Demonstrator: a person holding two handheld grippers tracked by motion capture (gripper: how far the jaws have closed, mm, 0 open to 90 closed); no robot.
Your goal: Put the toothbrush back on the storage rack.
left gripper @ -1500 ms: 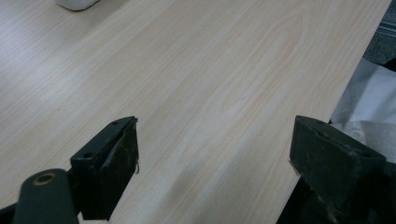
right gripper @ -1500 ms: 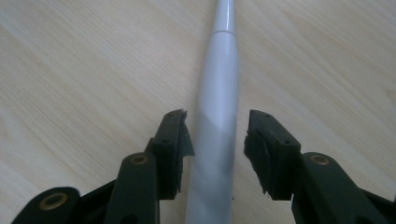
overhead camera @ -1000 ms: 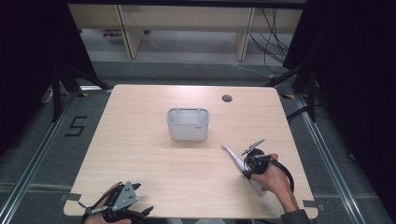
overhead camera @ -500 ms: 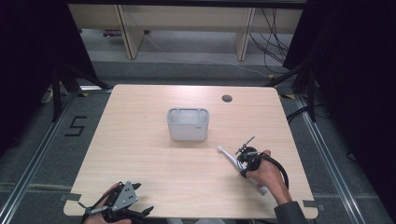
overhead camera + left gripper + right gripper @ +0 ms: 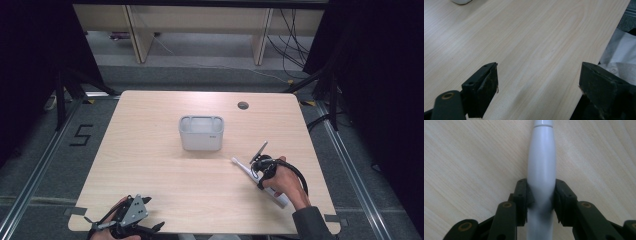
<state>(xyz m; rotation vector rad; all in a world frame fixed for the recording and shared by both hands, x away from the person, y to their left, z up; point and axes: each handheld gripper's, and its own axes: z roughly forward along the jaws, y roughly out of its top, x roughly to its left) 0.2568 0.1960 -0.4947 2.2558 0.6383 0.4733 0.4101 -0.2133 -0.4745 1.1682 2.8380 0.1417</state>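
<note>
A white toothbrush-like handle (image 5: 242, 168) lies slanted over the table's right front, its thin tip pointing at the grey bin (image 5: 201, 133). My right gripper (image 5: 260, 167) is shut on the handle's middle. In the right gripper view both jaws press the white handle (image 5: 541, 165) from either side, just above the wood, with the right gripper (image 5: 541, 192) clamped on it. My left gripper (image 5: 150, 227) rests at the table's front left edge. In the left gripper view the left gripper (image 5: 539, 75) stands wide open with bare wood between its jaws.
The bin stands at the middle of the light wooden table (image 5: 150, 165). A round cable hole (image 5: 243, 105) sits at the back right. The front edge of the table (image 5: 599, 50) runs close by the left gripper, with pale clothing (image 5: 621, 57) beyond it.
The right gripper, holding the white handle, has shifted slightly left and toward the bin. The left gripper has not moved.
</note>
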